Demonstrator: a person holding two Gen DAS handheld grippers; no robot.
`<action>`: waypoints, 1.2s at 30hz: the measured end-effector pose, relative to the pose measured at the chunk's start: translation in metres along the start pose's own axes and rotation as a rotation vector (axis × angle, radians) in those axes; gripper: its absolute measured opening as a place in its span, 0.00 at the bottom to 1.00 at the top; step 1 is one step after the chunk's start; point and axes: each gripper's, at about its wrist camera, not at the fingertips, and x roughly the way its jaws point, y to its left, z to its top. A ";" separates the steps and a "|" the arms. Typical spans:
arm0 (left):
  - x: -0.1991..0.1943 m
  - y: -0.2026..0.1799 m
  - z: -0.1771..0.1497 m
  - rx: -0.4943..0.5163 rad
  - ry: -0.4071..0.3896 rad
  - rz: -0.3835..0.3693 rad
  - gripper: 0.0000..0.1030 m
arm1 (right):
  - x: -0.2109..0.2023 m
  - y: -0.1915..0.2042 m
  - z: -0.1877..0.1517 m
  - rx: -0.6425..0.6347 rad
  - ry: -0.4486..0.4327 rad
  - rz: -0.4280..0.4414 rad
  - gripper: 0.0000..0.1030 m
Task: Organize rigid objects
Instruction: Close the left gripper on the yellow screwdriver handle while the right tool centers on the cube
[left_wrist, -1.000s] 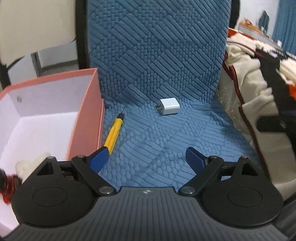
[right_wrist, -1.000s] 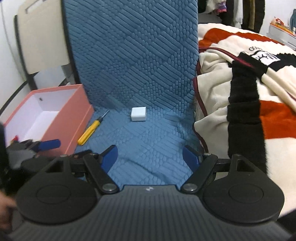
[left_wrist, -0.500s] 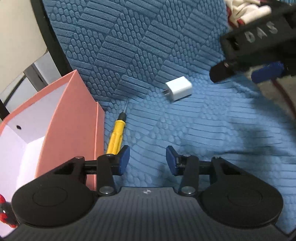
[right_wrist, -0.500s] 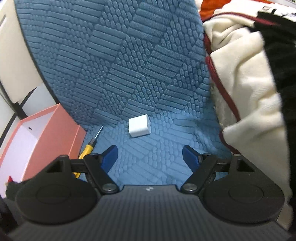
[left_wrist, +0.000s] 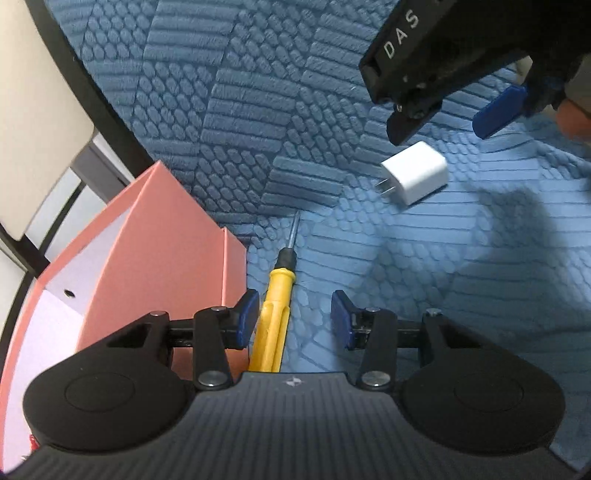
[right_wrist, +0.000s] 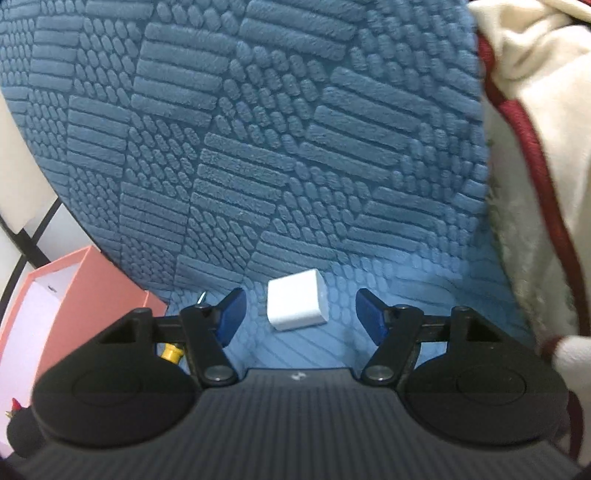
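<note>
Pink box (left_wrist: 155, 258) holds a partly hidden red-black item (right_wrist: 16, 408); both tools, left (left_wrist: 293, 319) and right (right_wrist: 299, 314), released.

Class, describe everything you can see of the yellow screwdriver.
The screwdriver has a fluted, yellow, plastic-looking handle, a black collar and a thin metal shaft. It lies flat on the blue cushion, beside the pink box, tip pointing away from the camera. Its handle sits between the left gripper's open pads, close to the left one; contact cannot be judged. The handle's end is hidden under the gripper body.
</note>
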 end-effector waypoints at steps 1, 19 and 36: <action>0.003 0.001 -0.001 -0.004 0.007 0.002 0.49 | 0.004 0.002 0.001 -0.011 0.005 0.000 0.67; 0.023 -0.001 0.001 -0.036 0.029 0.031 0.38 | 0.065 0.019 0.003 -0.122 0.075 -0.063 0.67; 0.020 0.016 0.000 -0.122 0.039 -0.022 0.22 | 0.091 0.037 -0.013 -0.242 0.128 -0.049 0.66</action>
